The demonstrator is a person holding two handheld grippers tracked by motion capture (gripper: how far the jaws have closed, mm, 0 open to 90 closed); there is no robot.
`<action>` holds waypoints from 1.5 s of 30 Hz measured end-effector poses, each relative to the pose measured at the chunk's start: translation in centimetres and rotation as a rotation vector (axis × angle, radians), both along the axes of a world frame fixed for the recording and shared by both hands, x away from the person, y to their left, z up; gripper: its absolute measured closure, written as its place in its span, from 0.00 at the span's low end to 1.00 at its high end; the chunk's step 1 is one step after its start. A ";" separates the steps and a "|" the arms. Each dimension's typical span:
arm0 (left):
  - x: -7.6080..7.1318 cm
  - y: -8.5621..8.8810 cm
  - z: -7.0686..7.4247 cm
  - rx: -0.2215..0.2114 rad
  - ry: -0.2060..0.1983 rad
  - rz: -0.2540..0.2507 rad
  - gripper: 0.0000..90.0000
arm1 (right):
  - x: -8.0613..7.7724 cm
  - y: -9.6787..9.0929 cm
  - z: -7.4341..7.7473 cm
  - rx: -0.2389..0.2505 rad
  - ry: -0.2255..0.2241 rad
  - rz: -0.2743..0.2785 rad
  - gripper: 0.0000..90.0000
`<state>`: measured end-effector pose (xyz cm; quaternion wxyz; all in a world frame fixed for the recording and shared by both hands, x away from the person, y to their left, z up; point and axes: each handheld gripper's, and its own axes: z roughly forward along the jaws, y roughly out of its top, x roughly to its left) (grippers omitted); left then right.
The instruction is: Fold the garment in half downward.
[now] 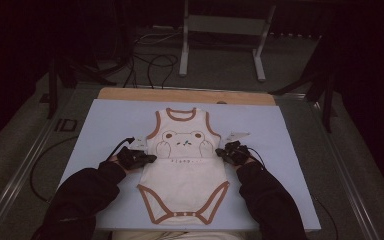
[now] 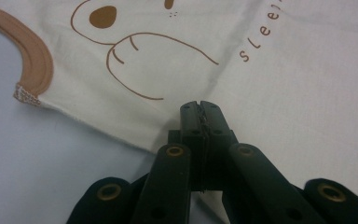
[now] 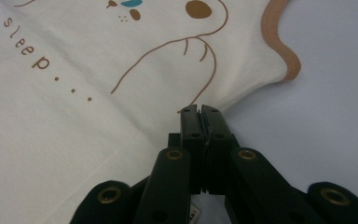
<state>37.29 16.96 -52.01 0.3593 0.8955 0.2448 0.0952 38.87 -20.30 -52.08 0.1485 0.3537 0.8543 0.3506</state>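
On the pale blue mat covering the counter [image 1: 105,130], the cream sleeveless baby bodysuit with brown trim and a bear print [image 1: 185,165] lies flat, neck away from me, snap crotch toward me. My left gripper [image 2: 200,109] has its fingers [image 2: 189,122] fully closed at the garment's left side seam just below the armhole; my right gripper [image 3: 200,112] is closed the same way on the opposite side seam. Both look pinched on the fabric edge, but the bite is shallow, only the tips sit over the hem. Risks as I see them: thin bite slips out as soon as I lift or pull, dropping one side and skewing the piece. I may have caught only the top layer, so the back panel stays down and the body balloons open. On the right, fabric already puckers toward the fingers [image 3: 214,122], so uneven tension could drag the bear print off-centre. Pulling the hands apart too hard would stretch the seam; lifting unevenly would crease any fold line.
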 end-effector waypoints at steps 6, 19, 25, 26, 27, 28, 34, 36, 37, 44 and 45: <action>0.0 0.3 0.3 -0.013 0.013 0.006 1.00 | -0.1 -0.1 0.2 0.003 -0.005 0.001 1.00; -0.5 0.5 1.9 -0.021 -0.005 0.000 1.00 | -0.5 -0.4 1.6 0.024 -0.027 0.014 1.00; -1.2 0.5 2.5 -0.017 -0.017 -0.006 1.00 | -1.2 -0.4 2.4 0.019 -0.039 0.032 1.00; -1.5 0.6 2.8 -0.020 -0.017 -0.013 1.00 | -1.4 -0.5 2.5 0.020 -0.040 0.036 1.00; -1.5 0.6 2.8 -0.020 -0.017 -0.013 1.00 | -1.4 -0.5 2.5 0.020 -0.040 0.036 1.00; -1.7 0.6 3.0 -0.024 -0.019 -0.011 1.00 | -1.8 -0.5 2.8 0.028 -0.044 0.039 1.00; -2.9 0.5 3.7 -0.012 -0.014 -0.023 1.00 | -2.9 -0.8 3.6 0.058 -0.051 0.041 1.00; -3.5 0.5 3.9 -0.008 -0.007 -0.036 1.00 | -3.9 -0.8 4.1 0.060 -0.058 0.052 1.00; -3.5 0.5 3.9 -0.008 -0.007 -0.036 1.00 | -4.2 -0.9 4.2 0.056 -0.061 0.058 1.00; -4.9 0.5 4.1 0.006 0.010 -0.064 1.00 | -6.4 -1.0 4.8 0.055 -0.051 0.082 1.00; -5.2 0.4 4.1 0.007 0.010 -0.068 1.00 | -6.6 -1.0 4.8 0.051 -0.049 0.085 1.00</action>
